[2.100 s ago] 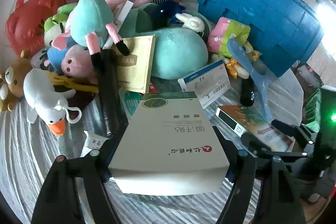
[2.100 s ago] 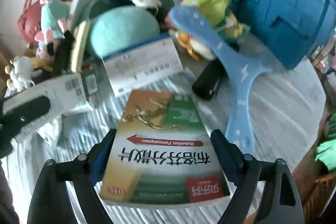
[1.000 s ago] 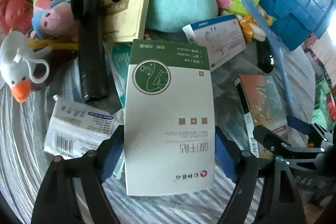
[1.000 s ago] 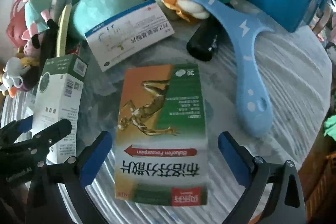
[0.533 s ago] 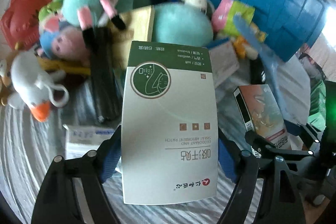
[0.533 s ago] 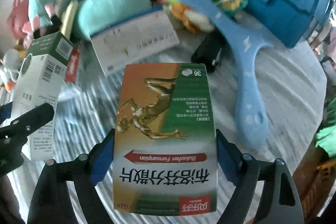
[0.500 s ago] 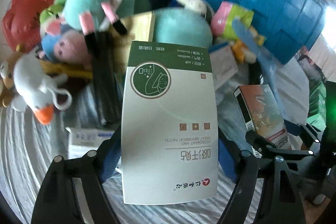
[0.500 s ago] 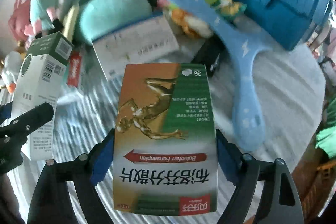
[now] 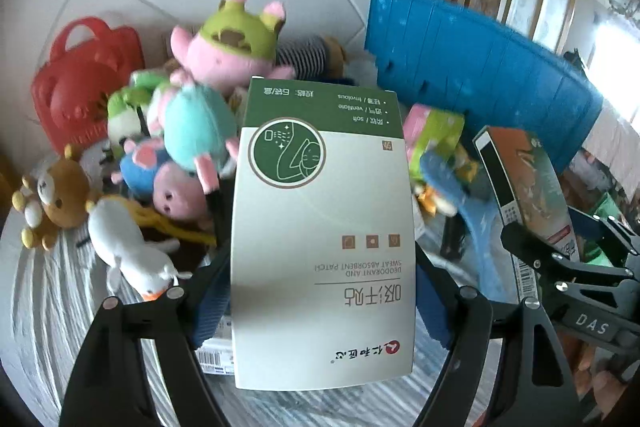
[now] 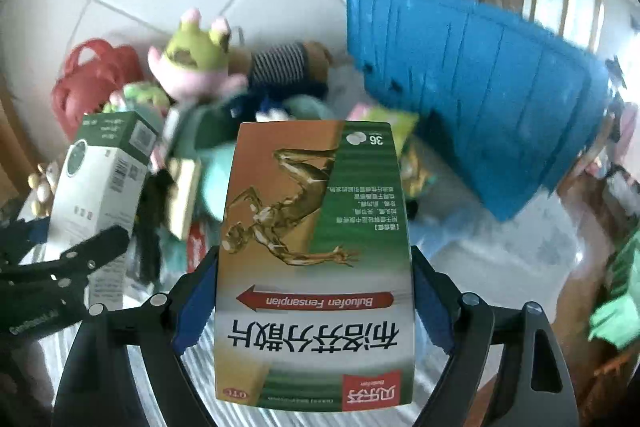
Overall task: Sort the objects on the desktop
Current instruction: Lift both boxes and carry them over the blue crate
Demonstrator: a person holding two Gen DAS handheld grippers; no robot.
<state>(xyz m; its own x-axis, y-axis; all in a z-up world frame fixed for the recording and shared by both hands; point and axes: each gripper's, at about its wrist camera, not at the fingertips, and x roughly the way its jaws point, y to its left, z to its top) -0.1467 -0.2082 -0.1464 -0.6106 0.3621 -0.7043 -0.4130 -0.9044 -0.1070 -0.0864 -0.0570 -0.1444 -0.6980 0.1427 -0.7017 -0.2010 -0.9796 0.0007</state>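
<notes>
Both boxes have risen clear of the counter (image 9: 36, 307) since a second ago, and my right jaws, spread wide around their box then, have just closed onto it. At my 9 o'clock the plush toy pile (image 9: 168, 147) lies below. My left gripper (image 9: 320, 307) is clamped on the green-and-white deodorant patch box (image 9: 320, 247), held at 12 o'clock. My right gripper (image 10: 314, 303) pinches the orange-and-green ibuprofen box (image 10: 312, 267). Toward 2 o'clock stands the blue plastic crate (image 10: 480, 107).
</notes>
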